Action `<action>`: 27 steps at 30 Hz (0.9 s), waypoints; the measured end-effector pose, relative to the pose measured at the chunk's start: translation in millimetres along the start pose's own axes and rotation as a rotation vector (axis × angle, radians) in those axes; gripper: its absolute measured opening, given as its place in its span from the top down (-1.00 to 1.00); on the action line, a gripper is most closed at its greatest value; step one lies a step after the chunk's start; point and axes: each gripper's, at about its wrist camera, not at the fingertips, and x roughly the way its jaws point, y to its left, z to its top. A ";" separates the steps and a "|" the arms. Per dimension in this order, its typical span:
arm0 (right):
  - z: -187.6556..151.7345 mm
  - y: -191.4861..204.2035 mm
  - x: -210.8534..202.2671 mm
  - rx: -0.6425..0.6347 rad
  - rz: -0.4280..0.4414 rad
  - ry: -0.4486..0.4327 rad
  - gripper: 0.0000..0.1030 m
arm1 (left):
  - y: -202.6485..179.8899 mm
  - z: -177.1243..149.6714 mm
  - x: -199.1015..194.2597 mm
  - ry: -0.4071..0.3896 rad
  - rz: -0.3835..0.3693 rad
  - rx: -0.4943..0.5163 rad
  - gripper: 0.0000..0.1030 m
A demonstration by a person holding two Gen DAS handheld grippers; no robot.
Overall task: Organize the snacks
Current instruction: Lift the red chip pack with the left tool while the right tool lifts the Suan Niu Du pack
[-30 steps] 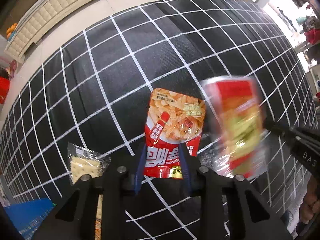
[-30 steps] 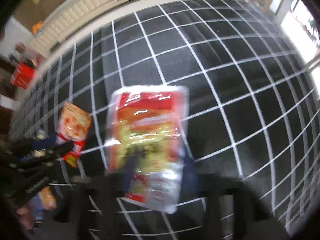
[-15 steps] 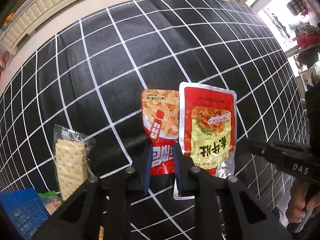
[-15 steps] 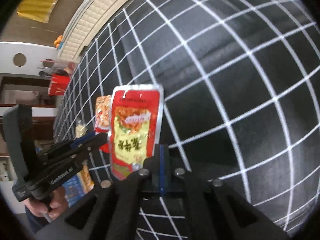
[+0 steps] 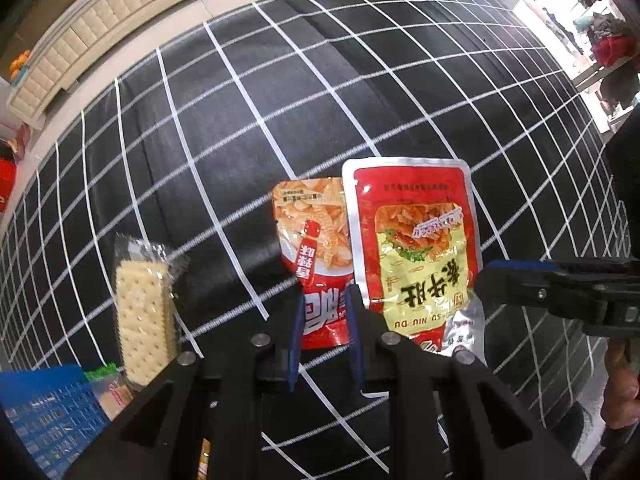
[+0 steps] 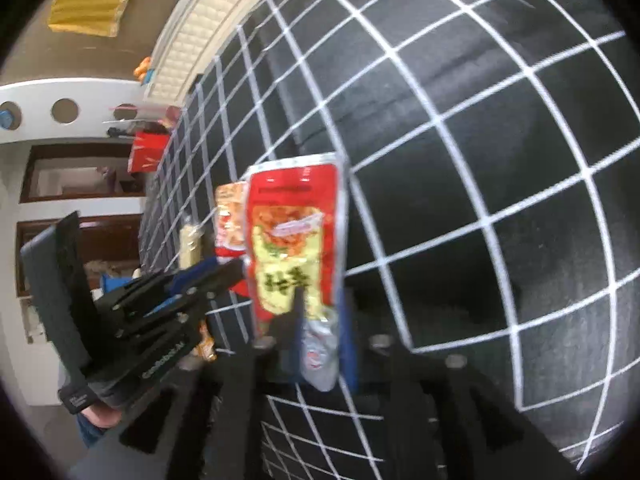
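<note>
A red and yellow snack pouch (image 5: 416, 248) lies flat on the black checked cloth, right beside a smaller red and orange snack pouch (image 5: 316, 248). A clear-wrapped cracker pack (image 5: 144, 312) lies to the left. My left gripper (image 5: 323, 320) stands a little open over the lower end of the smaller pouch, holding nothing. My right gripper (image 6: 322, 332) is open around the silver lower end of the red and yellow pouch (image 6: 296, 240); it also shows at the right of the left wrist view (image 5: 520, 280).
A blue basket (image 5: 44, 412) with more snack packs sits at the lower left. The black cloth with white grid lines (image 5: 320, 100) stretches far ahead. A cream cabinet (image 5: 100, 36) stands on the floor beyond the table.
The right gripper carried the red and yellow pouch down beside the smaller pouch and laid it flat, then opened its jaws. The left gripper drew back slightly.
</note>
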 end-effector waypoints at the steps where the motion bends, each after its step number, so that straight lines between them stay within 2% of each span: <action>1: 1.6 3.1 3.5 0.000 0.008 -0.002 0.16 | 2.1 -2.6 -1.1 0.001 -0.001 0.000 0.64; 7: 8.1 24.1 12.7 -0.054 -0.034 0.013 -0.18 | 5.1 -26.6 -8.6 -0.002 -0.001 -0.001 0.64; 10: 17.4 30.8 17.3 -0.106 -0.057 0.025 -0.18 | 9.8 -42.2 -13.3 -0.005 -0.028 -0.017 0.64; 14: 24.3 44.0 28.2 -0.226 -0.046 0.084 -0.28 | -2.0 -48.1 -10.7 -0.020 0.004 0.013 0.63; 16: 27.9 43.3 31.5 -0.232 0.028 0.112 -0.62 | -12.0 -49.4 -13.7 -0.022 0.048 0.033 0.63; 18: 29.5 43.1 34.9 -0.236 0.104 0.119 -0.81 | -12.0 -49.0 -17.5 -0.025 0.056 0.033 0.63; 24: 18.2 62.9 41.0 -0.354 0.008 0.114 -0.81 | -12.8 -51.7 -19.9 -0.045 0.033 0.029 0.64; 27: 24.5 52.4 38.6 -0.308 0.071 0.126 -0.74 | -12.5 -50.0 -19.1 -0.046 0.015 0.010 0.64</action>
